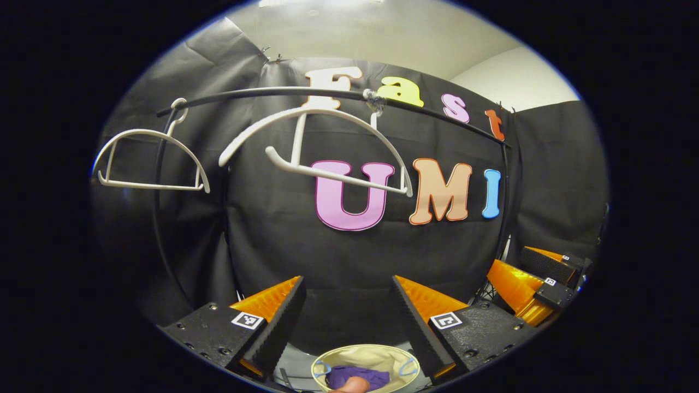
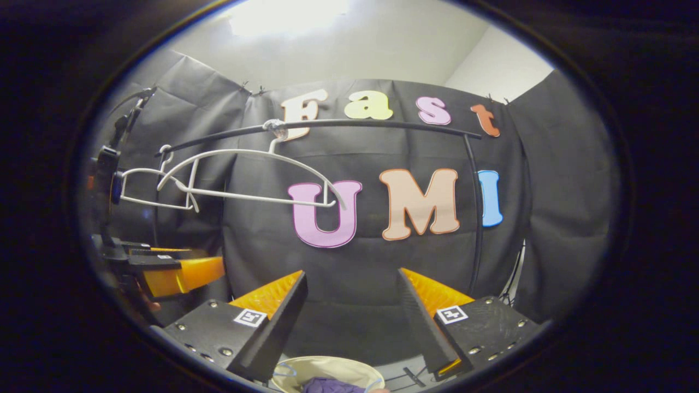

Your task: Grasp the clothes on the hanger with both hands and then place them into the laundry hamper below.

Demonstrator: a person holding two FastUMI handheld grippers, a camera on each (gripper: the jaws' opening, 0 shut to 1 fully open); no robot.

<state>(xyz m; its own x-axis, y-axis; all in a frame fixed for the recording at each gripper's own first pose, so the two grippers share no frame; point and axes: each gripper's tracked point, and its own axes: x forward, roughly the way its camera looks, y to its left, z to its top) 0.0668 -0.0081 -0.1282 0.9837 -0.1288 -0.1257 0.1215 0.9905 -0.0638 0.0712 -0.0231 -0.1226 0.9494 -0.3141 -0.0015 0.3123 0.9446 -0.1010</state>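
Your left hand-held gripper (image 1: 347,311) hangs above the laundry hamper (image 1: 365,356), fingers spread wide w/ nothing between them. Your right hand-held gripper (image 2: 352,311) sits the same way over the hamper (image 2: 306,367): jaws apart, empty.

The purple clothes (image 1: 357,376) lie inside the hamper, a crumpled heap at its bottom, framed by the cream rim and two pale-blue handles. In the right gripper view the same purple cloth (image 2: 327,386) peeks up at the hamper's near edge.

Above the hamper, the black rail (image 1: 262,94) arcs across the booth wall. Two white hangers hang from it, both bare: the nearer hanger (image 1: 317,142) almost directly over the hamper and tilted, the far hanger (image 1: 147,158) well off to the hamper's left.

In the left gripper view, the right gripper (image 1: 538,281) shows up and to the right of the hamper. In the right gripper view, the left gripper (image 2: 175,273) shows up-left of the hamper; can't tell its finger gap from that angle.
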